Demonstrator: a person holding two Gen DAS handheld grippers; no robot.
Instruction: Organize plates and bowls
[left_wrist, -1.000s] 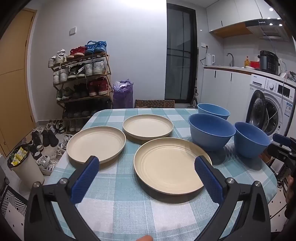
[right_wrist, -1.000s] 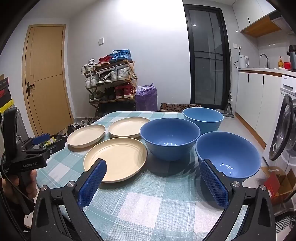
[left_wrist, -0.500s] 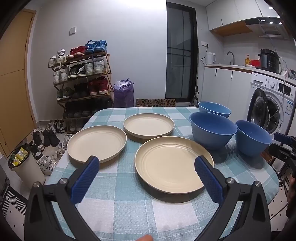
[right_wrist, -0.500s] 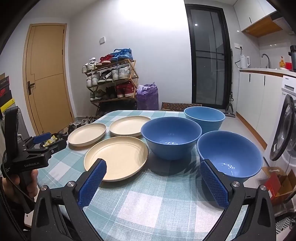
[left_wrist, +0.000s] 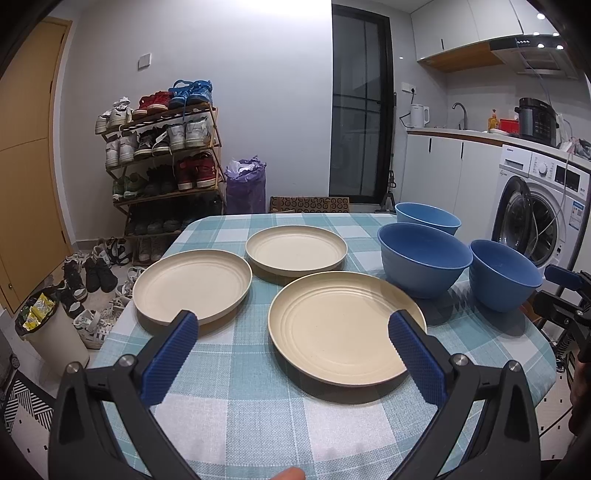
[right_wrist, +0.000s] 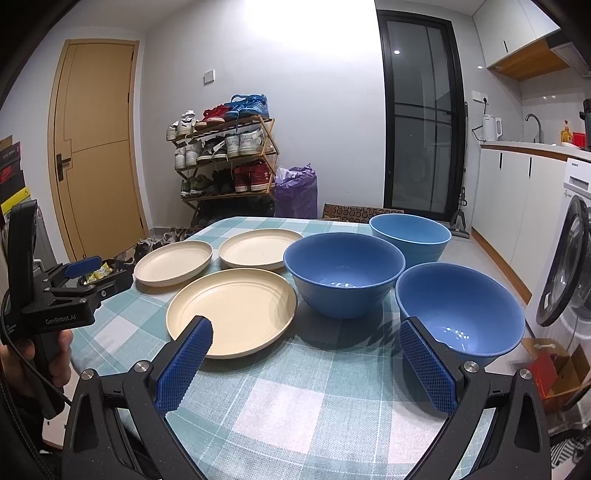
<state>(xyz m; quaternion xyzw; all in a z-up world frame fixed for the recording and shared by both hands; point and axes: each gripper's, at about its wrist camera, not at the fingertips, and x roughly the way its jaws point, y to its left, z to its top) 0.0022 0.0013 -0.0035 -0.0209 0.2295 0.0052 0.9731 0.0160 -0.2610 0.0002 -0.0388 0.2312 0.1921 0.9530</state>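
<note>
From my feed the table (left_wrist: 258, 417) has a teal-and-white checked cloth, with three cream plates (left_wrist: 347, 326) on the left side and three blue bowls (left_wrist: 423, 258) sitting on the right.

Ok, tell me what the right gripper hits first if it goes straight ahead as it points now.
Probably the middle dark blue plastic bowl, which sits centred ahead of the open right gripper; only checked tablecloth lies before it, though depth is uncertain.

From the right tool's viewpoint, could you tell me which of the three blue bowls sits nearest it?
The blue bowl on the right, at the table's near right edge; the other two bowls stand farther back.
</note>
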